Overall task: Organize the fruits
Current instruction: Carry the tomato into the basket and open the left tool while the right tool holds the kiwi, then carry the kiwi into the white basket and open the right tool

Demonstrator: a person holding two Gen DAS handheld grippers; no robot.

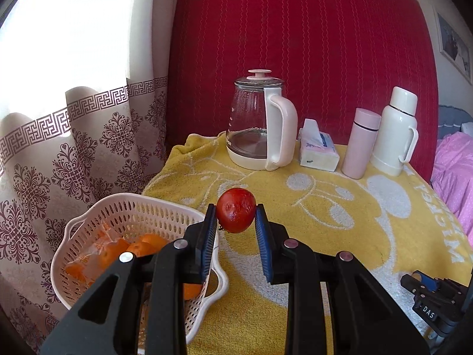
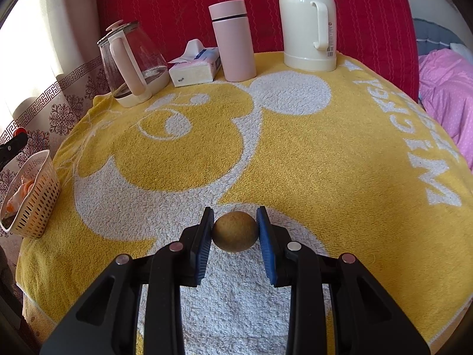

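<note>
Two tongs each held a fruit above a towel-covered tabletop.

Nearest, the left tongs (image 1: 236,217) pinched a wrinkled red fruit (image 1: 236,213); the right tongs (image 2: 235,227) pinched a round brown fruit (image 2: 235,231) low over the yellow towel (image 2: 295,162). The carrying step seemed underway. Next, each fruit likely needed moving to the basket (image 1: 88,222) of oranges (image 1: 142,247), at eight o'clock.

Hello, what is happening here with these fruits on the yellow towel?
A person holds a two-finger tool in each hand and sorts fruit. The left tool grips a red fruit, lifted beside the white basket that already holds oranges. The right tool grips a brown kiwi-like fruit low over the yellow towel. Neither fruit is in the basket yet.
</note>
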